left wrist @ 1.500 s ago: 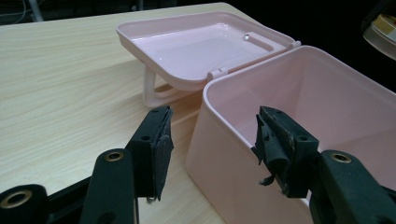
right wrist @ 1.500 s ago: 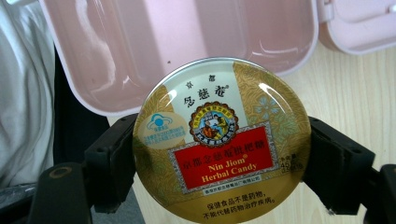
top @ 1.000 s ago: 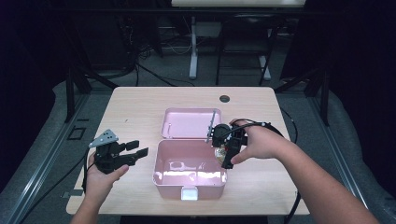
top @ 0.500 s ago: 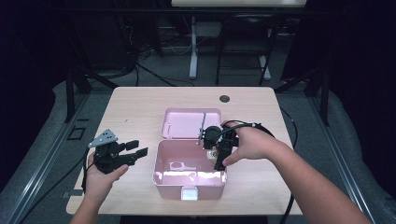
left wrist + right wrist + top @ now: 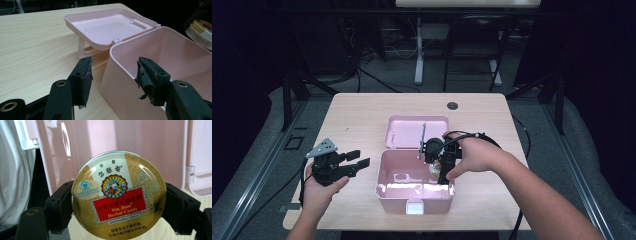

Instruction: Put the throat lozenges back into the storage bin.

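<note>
A person's right claw (image 5: 443,167) grips a round gold candy tin (image 5: 118,195) by its edges over the open pink box (image 5: 414,192) on the wooden bench (image 5: 362,112), while the left claw (image 5: 113,80) hovers just beside the box's left wall, its jaws spread wide and holding nothing.

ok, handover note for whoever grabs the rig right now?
Right hand-held gripper: shut on the round candy tin, held over the right rim of the open pink box.
Left hand-held gripper: open, holds nothing, beside the box's left wall.
Lid: folded back flat behind the box.
Done: box opened, tin picked up.
Left: likely lower the tin into the box, release, then close the lid.
</note>
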Demonstrator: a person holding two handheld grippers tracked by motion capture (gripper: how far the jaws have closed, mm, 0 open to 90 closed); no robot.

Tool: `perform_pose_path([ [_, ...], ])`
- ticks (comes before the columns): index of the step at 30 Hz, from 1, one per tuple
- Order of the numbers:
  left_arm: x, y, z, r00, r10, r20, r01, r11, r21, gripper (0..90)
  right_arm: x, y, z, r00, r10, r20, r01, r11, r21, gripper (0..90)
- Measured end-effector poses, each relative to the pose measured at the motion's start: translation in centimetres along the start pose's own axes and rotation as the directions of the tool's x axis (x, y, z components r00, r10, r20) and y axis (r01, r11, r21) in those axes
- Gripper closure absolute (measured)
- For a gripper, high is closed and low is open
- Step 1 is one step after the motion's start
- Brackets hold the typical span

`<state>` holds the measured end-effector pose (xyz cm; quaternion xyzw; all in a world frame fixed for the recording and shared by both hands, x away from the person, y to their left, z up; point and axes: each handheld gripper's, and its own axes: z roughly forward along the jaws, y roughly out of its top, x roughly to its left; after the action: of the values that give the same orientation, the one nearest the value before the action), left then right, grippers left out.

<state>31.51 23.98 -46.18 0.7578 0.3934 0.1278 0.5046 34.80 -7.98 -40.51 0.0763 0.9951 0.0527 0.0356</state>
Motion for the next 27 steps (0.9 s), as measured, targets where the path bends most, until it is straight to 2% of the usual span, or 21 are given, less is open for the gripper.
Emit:
perform_pose_path([
  [2, 0.0, 0.0, 0.0, 1.0000, -0.009, -0.001, 0.009, 1.0000, -0.001, 45.8, 0.0, 0.1, 0.1, 1.0000, -0.002, -0.003, 0.002, 1.000, 0.004, 19.8],
  [8, 0.0, 0.0, 0.0, 1.0000, -0.004, 0.001, 0.004, 1.0000, 0.003, 45.8, 0.2, 0.4, 0.8, 0.9995, -0.026, -0.016, 0.026, 1.000, 0.004, 19.8],
  [16, 0.0, 0.0, 0.0, 1.0000, -0.001, 0.002, 0.001, 1.0000, 0.005, 45.8, 0.2, 1.0, 1.5, 0.9987, -0.047, -0.017, 0.048, 0.998, 0.029, 19.8],
  [27, 0.0, 0.0, 0.0, 0.9999, -0.010, 0.001, 0.010, 0.9999, -0.004, 45.7, 0.4, 1.3, 2.5, 0.9977, -0.068, 0.003, 0.068, 0.996, 0.065, 19.8],
])
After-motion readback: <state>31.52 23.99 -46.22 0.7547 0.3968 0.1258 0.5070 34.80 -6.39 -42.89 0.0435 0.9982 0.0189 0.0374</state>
